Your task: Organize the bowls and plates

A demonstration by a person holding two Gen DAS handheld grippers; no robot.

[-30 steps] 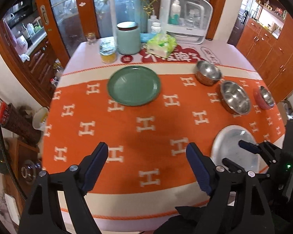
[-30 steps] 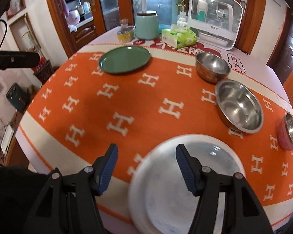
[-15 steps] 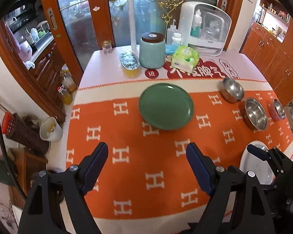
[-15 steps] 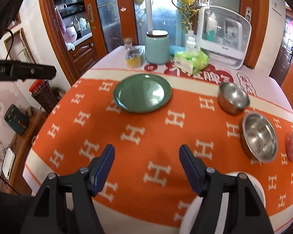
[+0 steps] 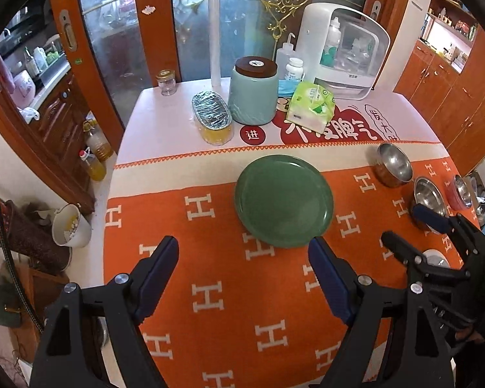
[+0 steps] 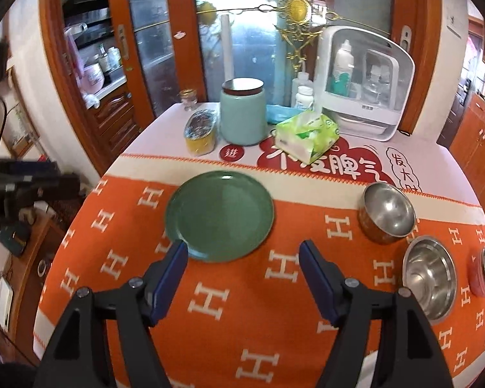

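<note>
- Plates and bowls sit spread over the orange cloth (image 6: pixel 229 307): the green plate (image 6: pixel 219 216) lies left of centre in the right wrist view, well apart from the steel bowls on the right edge.
- Those bowls run down the right side: a small steel bowl (image 6: pixel 387 210), a larger steel bowl (image 6: pixel 429 270) below it, and a red-sided bowl (image 6: pixel 484 270) at the far right. A pale plate (image 5: pixel 435 257) barely shows at the lower right of the left wrist view, mostly hidden behind your other gripper.
- Your left gripper (image 5: pixel 242 270) stands wide with nothing between the jaws; the green plate's near rim is just above its right finger in the picture.
- Your right gripper (image 6: pixel 244 273) is also wide and empty, and its jaws have just been opening. Its left finger overlaps the plate's near rim in the frame; I cannot tell whether it touches.
- Risk, as I judge it: both grippers point at the same plate, so they may crowd each other at its rim.
- The plate lies flat on soft cloth, so a finger sliding under the rim could bunch the fabric or push the plate toward the tissue pack (image 6: pixel 307 137) and the teal jar (image 6: pixel 242 113).
- A thin rim pinched at one edge may tilt and slip when you lift.
</note>
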